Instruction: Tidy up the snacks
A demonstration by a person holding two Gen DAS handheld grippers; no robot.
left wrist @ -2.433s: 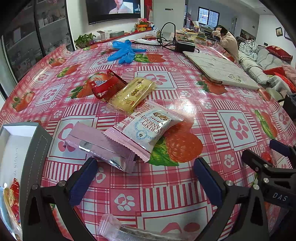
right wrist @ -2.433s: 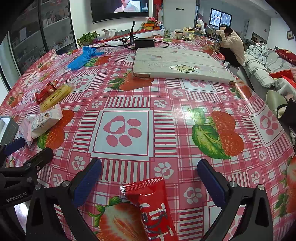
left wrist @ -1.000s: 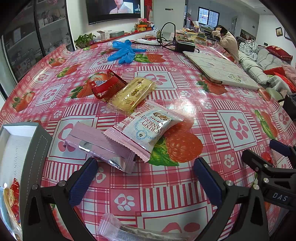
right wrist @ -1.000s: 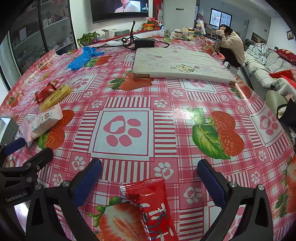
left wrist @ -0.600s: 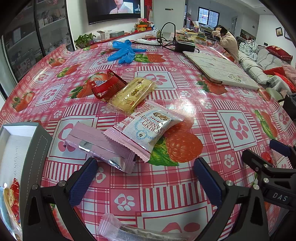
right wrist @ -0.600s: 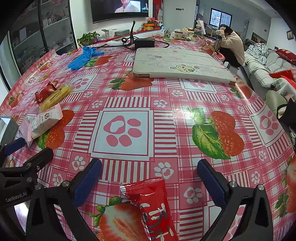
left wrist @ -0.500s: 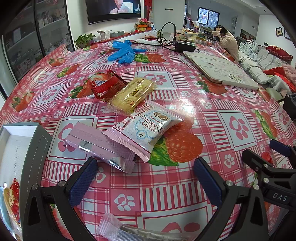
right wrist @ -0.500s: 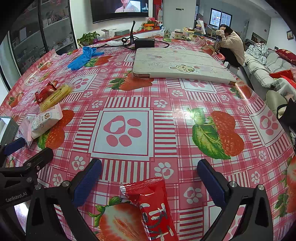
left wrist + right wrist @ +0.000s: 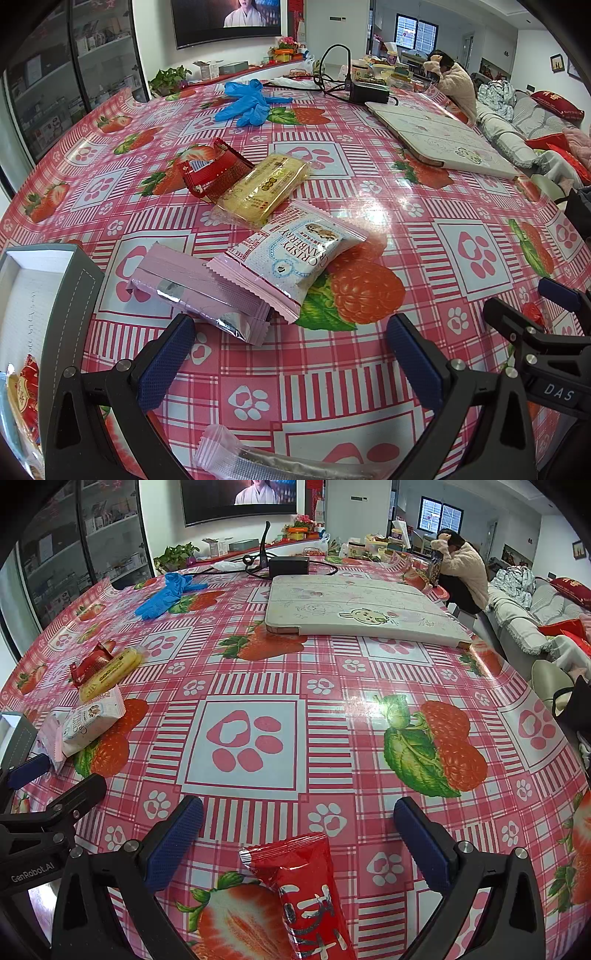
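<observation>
In the left wrist view my left gripper (image 9: 290,341) is open and empty above the table. Ahead lie a pink foil packet (image 9: 199,291), a white cranberry packet (image 9: 295,251), a yellow packet (image 9: 266,188) and a red packet (image 9: 214,173). A clear wrapped snack (image 9: 258,461) lies below the jaws. A grey box (image 9: 44,295) with a snack inside stands at the left. In the right wrist view my right gripper (image 9: 297,830) is open, with a red snack packet (image 9: 306,890) lying on the table between its jaws.
Blue gloves (image 9: 245,101) lie far back. A white folded board (image 9: 354,607) lies at the back right, with a black adapter and cable (image 9: 288,565) behind it. A person sits at the far right edge (image 9: 461,576). The other gripper shows at each view's side.
</observation>
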